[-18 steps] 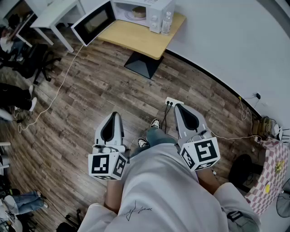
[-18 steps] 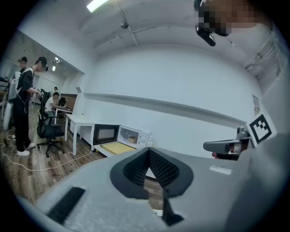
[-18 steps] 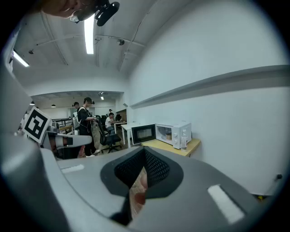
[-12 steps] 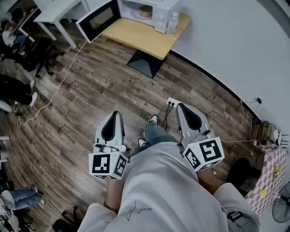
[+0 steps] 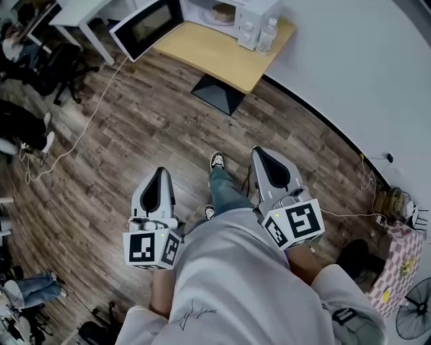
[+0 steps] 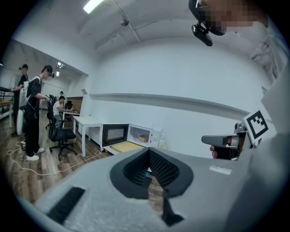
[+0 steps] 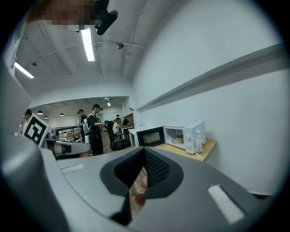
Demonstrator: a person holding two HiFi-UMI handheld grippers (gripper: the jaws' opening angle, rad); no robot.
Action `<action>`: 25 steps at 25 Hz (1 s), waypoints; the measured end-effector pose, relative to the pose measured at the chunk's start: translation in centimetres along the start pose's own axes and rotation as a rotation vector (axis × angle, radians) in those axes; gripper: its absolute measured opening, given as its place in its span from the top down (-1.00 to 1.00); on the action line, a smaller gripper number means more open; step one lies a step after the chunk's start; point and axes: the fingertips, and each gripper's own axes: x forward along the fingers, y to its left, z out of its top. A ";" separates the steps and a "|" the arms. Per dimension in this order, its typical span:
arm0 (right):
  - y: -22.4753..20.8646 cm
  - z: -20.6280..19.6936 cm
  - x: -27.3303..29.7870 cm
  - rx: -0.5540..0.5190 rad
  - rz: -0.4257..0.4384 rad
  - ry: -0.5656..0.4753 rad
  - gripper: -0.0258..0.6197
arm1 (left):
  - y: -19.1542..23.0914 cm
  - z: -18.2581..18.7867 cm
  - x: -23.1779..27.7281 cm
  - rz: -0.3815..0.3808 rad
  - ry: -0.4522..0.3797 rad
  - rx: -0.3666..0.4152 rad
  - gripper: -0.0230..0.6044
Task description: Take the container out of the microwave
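The white microwave (image 5: 232, 12) stands on a wooden table (image 5: 222, 54) at the top of the head view, its door (image 5: 147, 27) swung open to the left. A round container (image 5: 222, 11) sits inside it. Both grippers are held at waist height, far from the table, pointing toward it. My left gripper (image 5: 153, 192) is shut and empty. My right gripper (image 5: 269, 168) is also shut with nothing in it. The microwave (image 6: 142, 135) appears small beyond the left gripper (image 6: 152, 181) in the left gripper view. The right gripper (image 7: 138, 181) faces the microwave (image 7: 183, 136) too.
A water bottle (image 5: 268, 34) stands beside the microwave. A white desk (image 5: 81, 10), an office chair (image 5: 57, 74) and people (image 5: 20, 131) are at the left. Cables (image 5: 81, 135) and a power strip (image 5: 252, 158) lie on the wood floor. A checkered cloth (image 5: 397, 263) is at the right.
The person has stepped forward: one shoe has moved ahead between the grippers, and the table has shifted right in the head view. Both grippers stay shut and level.
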 end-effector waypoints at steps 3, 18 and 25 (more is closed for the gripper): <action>-3.0 0.0 4.2 0.007 -0.028 0.018 0.88 | 1.2 0.3 4.0 0.002 0.030 0.006 0.93; -16.2 2.1 23.2 0.105 -0.093 0.096 0.88 | 6.0 7.4 26.2 -0.038 0.051 0.055 0.95; -20.2 2.2 28.6 0.114 -0.117 0.147 0.88 | 7.1 8.8 32.7 -0.027 0.047 -0.002 0.95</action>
